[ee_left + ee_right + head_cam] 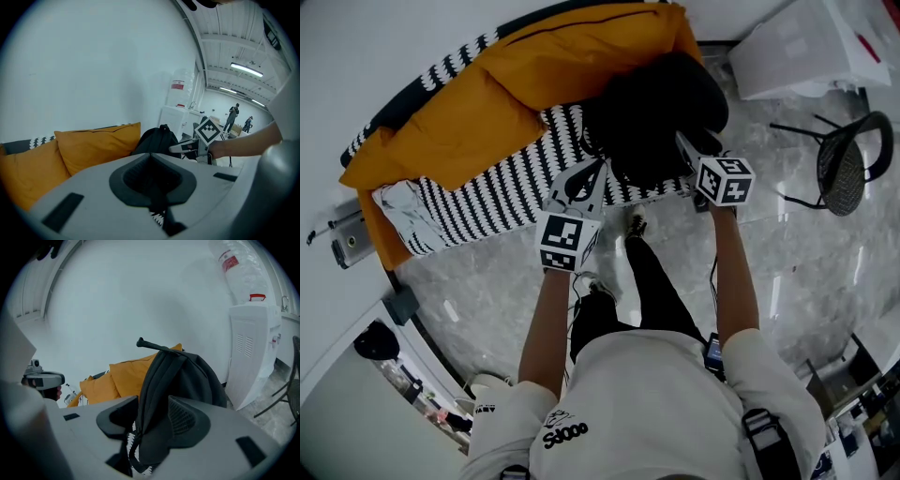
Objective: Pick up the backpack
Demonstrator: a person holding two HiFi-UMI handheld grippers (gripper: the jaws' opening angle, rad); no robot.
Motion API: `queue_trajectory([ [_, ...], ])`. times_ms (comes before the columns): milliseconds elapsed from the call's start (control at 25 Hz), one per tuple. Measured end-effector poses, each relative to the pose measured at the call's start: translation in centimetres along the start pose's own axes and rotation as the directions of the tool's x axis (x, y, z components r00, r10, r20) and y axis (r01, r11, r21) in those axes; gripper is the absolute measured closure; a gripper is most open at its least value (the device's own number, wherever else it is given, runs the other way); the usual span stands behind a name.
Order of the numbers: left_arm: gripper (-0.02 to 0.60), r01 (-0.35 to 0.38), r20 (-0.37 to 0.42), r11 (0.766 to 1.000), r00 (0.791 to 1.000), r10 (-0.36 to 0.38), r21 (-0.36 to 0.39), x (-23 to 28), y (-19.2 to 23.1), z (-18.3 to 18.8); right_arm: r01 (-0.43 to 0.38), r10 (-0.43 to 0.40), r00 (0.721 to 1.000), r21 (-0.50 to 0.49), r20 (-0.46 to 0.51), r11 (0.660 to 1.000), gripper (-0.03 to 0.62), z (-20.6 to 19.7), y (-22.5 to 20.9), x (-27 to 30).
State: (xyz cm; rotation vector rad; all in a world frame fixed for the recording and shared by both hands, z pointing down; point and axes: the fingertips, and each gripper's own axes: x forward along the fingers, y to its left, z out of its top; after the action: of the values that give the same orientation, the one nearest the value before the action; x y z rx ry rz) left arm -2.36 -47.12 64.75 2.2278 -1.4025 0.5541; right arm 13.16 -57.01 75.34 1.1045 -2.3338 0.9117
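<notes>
The black backpack (656,112) sits upright at the right end of a sofa with a black-and-white cover (487,192). My right gripper (689,150) is at the pack's right side. In the right gripper view it (152,423) stands open, with a black strap of the backpack (187,376) running between the pads, which do not press on it. My left gripper (592,173) is at the pack's left edge. In the left gripper view its jaws (152,180) look closed on a thin black strap that hangs below them, and the backpack (157,140) stands beyond.
Two orange cushions (487,103) lean on the sofa back, left of the pack. A crumpled silvery sheet (403,202) lies at the sofa's left end. A white water dispenser (797,47) and a black wire chair (848,164) stand to the right on the marble floor.
</notes>
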Motion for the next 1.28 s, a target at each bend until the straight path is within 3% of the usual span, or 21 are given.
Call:
queue_trajectory([
  [840,0.56,-0.008,-0.05,1.0,0.999,0.007,-0.025,2.5,1.2,-1.9,-0.136,0.123,0.986,0.124,0.113,0.983,0.383,2.0,-0.3,7.0],
  [1280,0.56,-0.015,-0.073,0.999,0.997,0.012,-0.04,3.2,1.6,-2.5,-0.24,0.188,0.954,0.22,0.233,0.946,0.384,4.2,-0.2,9.6],
])
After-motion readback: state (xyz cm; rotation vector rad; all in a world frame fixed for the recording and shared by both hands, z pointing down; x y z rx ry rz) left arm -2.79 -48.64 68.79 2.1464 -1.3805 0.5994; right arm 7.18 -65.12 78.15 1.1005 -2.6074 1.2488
